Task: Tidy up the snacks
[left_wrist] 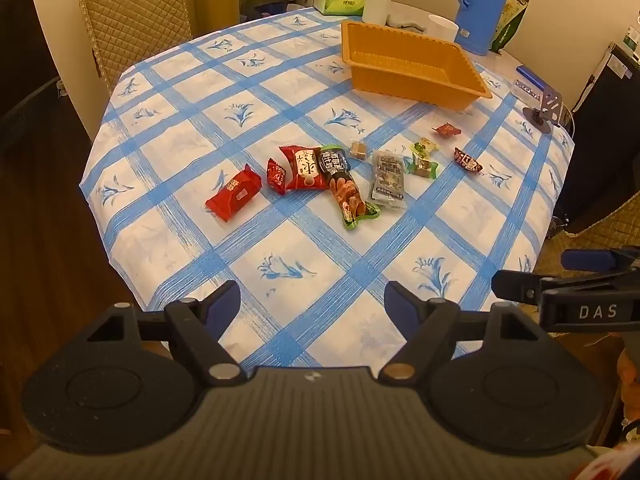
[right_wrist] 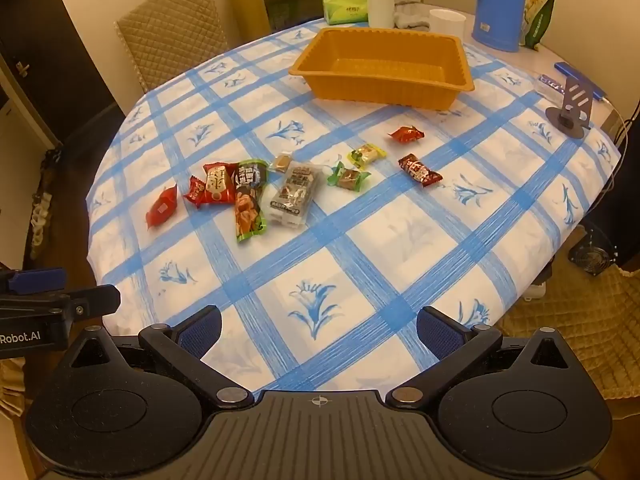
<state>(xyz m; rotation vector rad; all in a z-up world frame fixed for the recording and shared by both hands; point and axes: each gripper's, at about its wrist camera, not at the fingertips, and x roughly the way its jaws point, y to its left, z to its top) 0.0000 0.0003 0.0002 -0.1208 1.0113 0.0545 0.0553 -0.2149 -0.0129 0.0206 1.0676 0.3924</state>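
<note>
The worktop point(right_wrist: 360, 240) is lying before you with bare cloth along its near edge. The orange tray point(right_wrist: 384, 66) is sitting empty at the far side, long axis crosswise. The snacks point(right_wrist: 250, 196) are spreading in a row mid-table, the long green packet point(left_wrist: 346, 186) pointing toward you. You are holding both the left gripper point(left_wrist: 312, 304) and right gripper point(right_wrist: 319, 326) with fingers wide apart, gripping nothing.

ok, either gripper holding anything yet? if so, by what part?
Nothing held. The left gripper and right gripper are both open, above the near table edge. The snacks lie on the tablecloth; the orange tray has none visible in it.
</note>
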